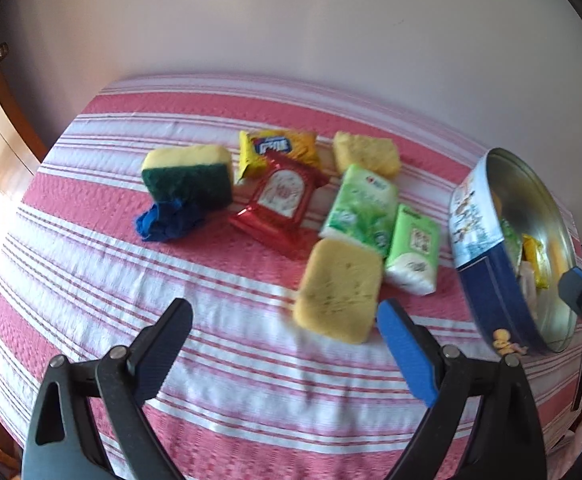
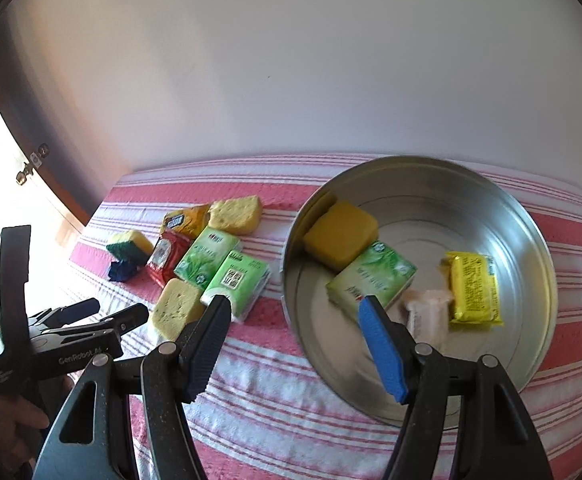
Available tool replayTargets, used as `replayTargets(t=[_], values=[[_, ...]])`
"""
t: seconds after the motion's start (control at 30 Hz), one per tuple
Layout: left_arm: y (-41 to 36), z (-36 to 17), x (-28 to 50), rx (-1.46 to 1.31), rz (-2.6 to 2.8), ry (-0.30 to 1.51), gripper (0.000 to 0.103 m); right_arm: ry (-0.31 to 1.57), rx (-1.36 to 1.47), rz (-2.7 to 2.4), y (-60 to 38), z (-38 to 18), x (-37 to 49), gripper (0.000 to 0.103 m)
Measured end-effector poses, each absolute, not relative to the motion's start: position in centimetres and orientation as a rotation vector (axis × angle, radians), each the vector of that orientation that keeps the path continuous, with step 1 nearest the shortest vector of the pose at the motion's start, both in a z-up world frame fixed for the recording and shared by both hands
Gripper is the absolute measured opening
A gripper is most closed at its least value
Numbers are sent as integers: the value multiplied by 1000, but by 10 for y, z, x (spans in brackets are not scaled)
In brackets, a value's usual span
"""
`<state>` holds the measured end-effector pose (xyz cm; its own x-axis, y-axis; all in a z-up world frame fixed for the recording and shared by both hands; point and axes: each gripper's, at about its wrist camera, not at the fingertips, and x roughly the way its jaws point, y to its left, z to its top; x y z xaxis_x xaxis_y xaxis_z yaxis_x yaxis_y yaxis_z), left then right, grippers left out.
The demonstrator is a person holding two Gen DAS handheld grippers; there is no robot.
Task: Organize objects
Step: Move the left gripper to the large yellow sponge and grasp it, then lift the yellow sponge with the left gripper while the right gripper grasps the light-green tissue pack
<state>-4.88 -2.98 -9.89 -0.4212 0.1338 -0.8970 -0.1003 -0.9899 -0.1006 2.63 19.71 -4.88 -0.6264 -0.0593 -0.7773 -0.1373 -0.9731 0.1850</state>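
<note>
Both my claws, left gripper (image 1: 285,326) and right gripper (image 2: 293,316), gape empty over the pink striped cloth (image 1: 211,360); packets and sponges upper centre, tin (image 2: 531,264) right, pale wall behind.

Two downward wrist views, shared tablecloth (image 1: 251,360)

Left gripper (image 1: 285,316) fingers spread; right gripper (image 2: 295,312) likewise, empty.
</note>
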Motion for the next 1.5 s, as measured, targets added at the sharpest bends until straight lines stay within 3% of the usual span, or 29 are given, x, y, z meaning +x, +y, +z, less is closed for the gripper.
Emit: replayTargets(t=[0.27, 0.57, 0.73, 0.8, 0.83, 0.87, 1.37, 1.5], values=[[-10, -122, -62, -1622, 2419, 38, 94, 316, -1348, 2755, 178, -52, 25, 69], [16, -146, -78, -1634, 2308, 176, 73, 298, -1354, 2744, 166, -50, 28, 69], [28, -151, -79, -1585, 2316, 285, 74, 342, -1371, 2728, 163, -55, 26, 69], [27, -150, -80, -1565, 2320, 284, 67, 351, -1375, 2730, 160, -56, 24, 69], [26, -148, -81, -1544, 2325, 283, 53, 357, -1381, 2733, 159, -57, 23, 69], [24, -147, -83, -1536, 2314, 278, 52, 368, -1388, 2735, 157, -58, 21, 69], [-37, -116, -95, -1481, 2423, 100, 50, 463, -1605, 2750, 121, -97, -27, 69], [-42, -113, -93, -1491, 2450, 59, 50, 374, -1638, 2727, 110, -111, -44, 69]])
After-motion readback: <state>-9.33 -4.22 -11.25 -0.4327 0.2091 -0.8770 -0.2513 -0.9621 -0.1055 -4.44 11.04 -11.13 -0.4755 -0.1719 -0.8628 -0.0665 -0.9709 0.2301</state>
